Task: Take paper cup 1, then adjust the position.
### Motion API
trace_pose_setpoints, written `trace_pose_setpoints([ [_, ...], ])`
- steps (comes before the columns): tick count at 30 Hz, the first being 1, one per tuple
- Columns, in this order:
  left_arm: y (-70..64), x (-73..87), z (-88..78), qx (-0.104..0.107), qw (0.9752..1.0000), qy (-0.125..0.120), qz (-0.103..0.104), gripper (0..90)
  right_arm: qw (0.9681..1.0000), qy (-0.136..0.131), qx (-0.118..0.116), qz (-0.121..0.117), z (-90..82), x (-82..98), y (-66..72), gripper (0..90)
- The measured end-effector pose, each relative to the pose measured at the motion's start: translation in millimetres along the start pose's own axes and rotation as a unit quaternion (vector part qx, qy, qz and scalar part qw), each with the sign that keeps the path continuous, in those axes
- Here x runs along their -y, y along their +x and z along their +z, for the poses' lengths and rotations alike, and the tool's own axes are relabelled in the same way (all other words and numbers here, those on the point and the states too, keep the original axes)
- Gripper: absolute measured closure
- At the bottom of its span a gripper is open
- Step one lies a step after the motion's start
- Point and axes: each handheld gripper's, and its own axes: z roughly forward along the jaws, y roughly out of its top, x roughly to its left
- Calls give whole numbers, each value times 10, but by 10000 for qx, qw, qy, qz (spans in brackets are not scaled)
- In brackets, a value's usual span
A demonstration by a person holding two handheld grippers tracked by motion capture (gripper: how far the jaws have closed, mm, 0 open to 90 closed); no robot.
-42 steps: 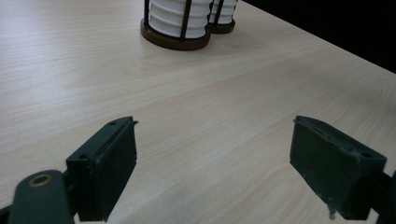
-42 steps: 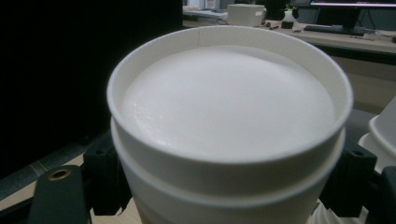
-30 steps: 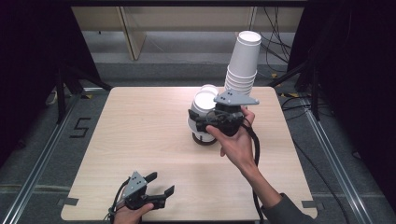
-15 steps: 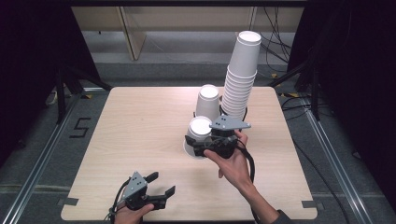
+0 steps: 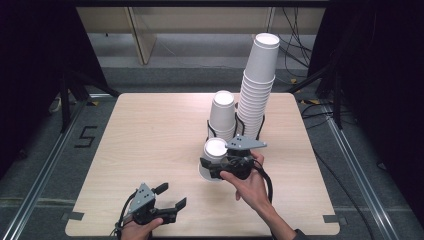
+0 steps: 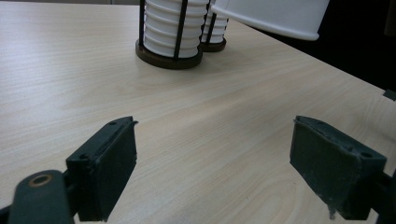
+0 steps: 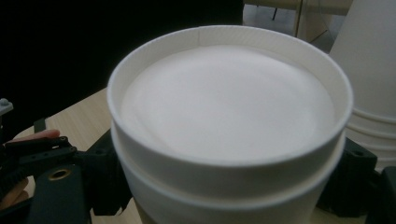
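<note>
Paper cup (image 5: 215,159), upside down at the frame's centre, is gripped by the right claw (image 5: 216,167) just above the table (image 5: 150,140); the left claw (image 5: 172,197), lower left, is held released.

Cup (image 5: 215,159) upside down between right gripper (image 5: 220,167) jaws, on table (image 5: 150,145). Short stack (image 5: 222,114) just behind gripper; tall stack (image 5: 256,90) behind-right. Left gripper (image 5: 170,197) well apart, near-left.

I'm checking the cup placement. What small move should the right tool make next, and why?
Probably ease the upside-down cup down onto the table: the right tool grips it in front of the tall stack, and its rim seems just above the wood.
</note>
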Motion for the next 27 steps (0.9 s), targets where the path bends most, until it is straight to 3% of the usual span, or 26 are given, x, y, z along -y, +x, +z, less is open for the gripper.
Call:
trace_pose_setpoints([
  [2,2,-4,5,51,9999,-112,-25,142,10000,36,8,38,2,18,14,208],
  [8,-10,-3,2,47,10000,-60,8,142,9999,58,-72,-90,43,71,46,208],
  [10,-23,-2,3,70,10000,-43,17,143,9999,137,-17,-22,38,84,72,208],
  [11,-27,-1,6,74,10000,-65,0,142,9998,123,-42,-160,46,86,62,208],
  [15,-28,-2,-3,86,9999,-70,37,143,9998,113,-136,-81,63,97,86,208],
  [27,-110,-27,13,267,9987,-401,162,142,9995,122,-240,-166,113,115,175,208],
])
